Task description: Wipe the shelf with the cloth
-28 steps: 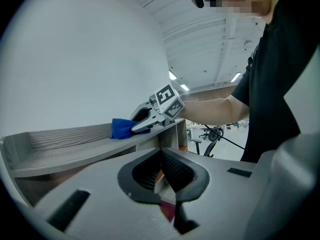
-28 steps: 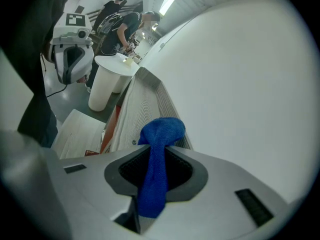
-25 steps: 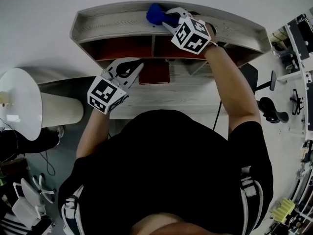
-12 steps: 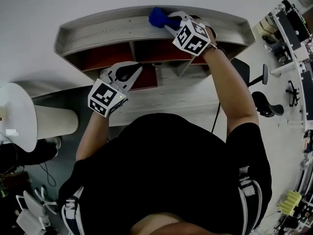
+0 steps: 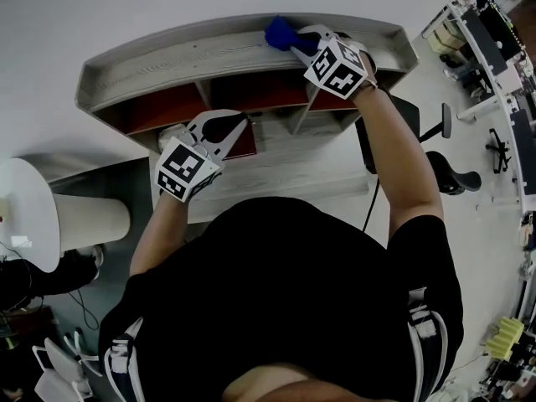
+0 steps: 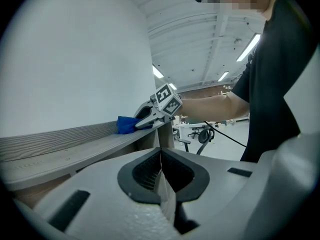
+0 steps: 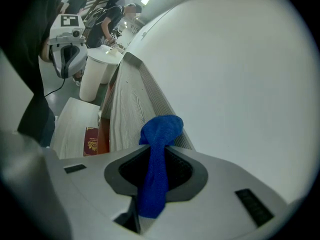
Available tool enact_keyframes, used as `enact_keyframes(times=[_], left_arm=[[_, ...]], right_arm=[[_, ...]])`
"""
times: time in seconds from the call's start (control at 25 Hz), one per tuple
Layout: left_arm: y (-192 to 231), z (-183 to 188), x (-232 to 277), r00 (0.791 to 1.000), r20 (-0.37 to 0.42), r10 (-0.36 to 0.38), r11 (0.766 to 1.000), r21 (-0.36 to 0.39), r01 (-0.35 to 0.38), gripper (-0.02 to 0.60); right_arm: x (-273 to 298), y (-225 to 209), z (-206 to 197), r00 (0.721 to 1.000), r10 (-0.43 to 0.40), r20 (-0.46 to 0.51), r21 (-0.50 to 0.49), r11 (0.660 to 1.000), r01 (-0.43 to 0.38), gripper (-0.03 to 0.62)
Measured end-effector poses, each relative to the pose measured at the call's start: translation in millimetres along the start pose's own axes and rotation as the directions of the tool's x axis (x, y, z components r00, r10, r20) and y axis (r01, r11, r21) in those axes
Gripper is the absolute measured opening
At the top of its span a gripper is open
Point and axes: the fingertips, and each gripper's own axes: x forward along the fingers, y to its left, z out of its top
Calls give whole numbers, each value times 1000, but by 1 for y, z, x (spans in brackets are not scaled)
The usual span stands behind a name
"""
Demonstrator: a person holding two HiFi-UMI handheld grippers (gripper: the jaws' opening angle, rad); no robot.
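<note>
While the right hand-held gripper clamped the blue cloth against the shelf top, far right, even downward pressure and overlapping strokes were advisable; the left hand-held gripper sat closed, empty.

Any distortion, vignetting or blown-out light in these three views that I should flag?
Head view: strong fisheye bows the long grey wooden shelf into an arc, exposure dim, no motion blur. Left gripper view: black circular vignette in the corners, ceiling strip lights glare. Right gripper view: same vignette; the white wall is bright and featureless, the blue cloth between the jaws is sharp.
</note>
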Motion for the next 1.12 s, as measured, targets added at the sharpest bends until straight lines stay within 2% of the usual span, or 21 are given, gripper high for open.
enact_keyframes(times=[0.24,0.6,1.12], left_arm=[[-12,5,26,999,-11,-37,999,13,37,15],[-29,9,59,996,-20,-81,996,24,82,15],[-42,12,86,992,-28,-123,992,39,124,15]], right_arm=[[-17,-11,-35,999,-22,-31,23,999,23,86],[-41,-34,-101,994,-63,-87,126,989,74,85],[-80,-58,-183,965,-138,-224,185,966,181,86]])
